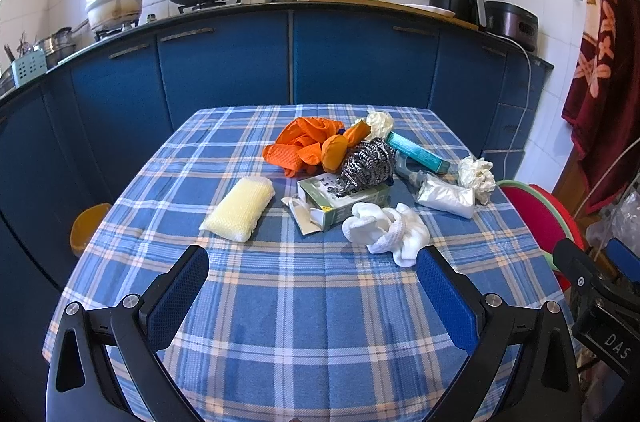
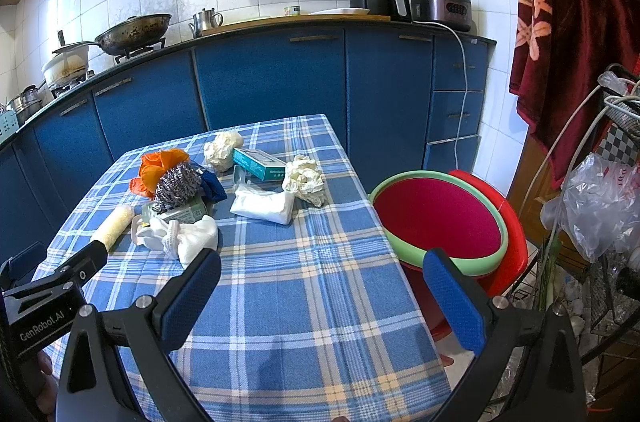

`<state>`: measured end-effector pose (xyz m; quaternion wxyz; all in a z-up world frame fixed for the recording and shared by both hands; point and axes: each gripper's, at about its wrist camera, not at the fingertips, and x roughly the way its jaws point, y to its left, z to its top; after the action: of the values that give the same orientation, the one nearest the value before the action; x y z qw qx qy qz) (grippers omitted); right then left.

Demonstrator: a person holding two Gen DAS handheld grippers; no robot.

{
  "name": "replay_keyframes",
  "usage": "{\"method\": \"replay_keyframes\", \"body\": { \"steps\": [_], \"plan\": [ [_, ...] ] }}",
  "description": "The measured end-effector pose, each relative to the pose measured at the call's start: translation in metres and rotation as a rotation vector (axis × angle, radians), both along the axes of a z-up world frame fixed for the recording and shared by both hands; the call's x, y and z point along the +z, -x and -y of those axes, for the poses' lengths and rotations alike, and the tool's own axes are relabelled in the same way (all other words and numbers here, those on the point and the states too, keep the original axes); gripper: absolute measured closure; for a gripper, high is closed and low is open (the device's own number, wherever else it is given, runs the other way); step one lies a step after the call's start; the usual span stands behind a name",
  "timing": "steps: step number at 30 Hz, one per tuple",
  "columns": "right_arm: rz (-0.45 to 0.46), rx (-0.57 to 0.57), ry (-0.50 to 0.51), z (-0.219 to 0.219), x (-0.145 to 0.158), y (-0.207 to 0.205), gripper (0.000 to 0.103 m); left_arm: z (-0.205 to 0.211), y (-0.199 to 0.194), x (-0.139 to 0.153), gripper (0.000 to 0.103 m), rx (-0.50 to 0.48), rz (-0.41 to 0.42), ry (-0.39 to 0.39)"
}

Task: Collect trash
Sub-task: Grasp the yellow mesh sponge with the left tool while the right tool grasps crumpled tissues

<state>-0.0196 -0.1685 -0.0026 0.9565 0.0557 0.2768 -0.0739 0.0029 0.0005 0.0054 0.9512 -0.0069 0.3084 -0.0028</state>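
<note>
- While we hold both our left gripper (image 1: 312, 286) and right gripper (image 2: 320, 286) wide open and empty, the trash pile (image 1: 360, 166) sits mid-table.
- White socks (image 1: 386, 232) lie nearest.
- Only our right view shows the red basin (image 2: 440, 218) beside the table (image 2: 312, 302).

Bright, sharp daylight views; tile glare, heavy fisheye edge bending.

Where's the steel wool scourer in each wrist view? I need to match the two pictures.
Left wrist: the steel wool scourer sits right of centre, on top of the green carton.
Right wrist: the scourer is left of centre, again on that carton.
Shared landmark: the teal box beyond it on the table.
</note>
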Motion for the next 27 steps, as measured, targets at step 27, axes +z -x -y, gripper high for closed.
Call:
{"method": "replay_keyframes", "body": {
  "steps": [27],
  "plan": [
    [-0.051,0.047,-0.020,0.009,-0.003,-0.065,0.000,-0.063,-0.066,-0.022,0.000,0.089,-0.156,0.012]
  ]
}}
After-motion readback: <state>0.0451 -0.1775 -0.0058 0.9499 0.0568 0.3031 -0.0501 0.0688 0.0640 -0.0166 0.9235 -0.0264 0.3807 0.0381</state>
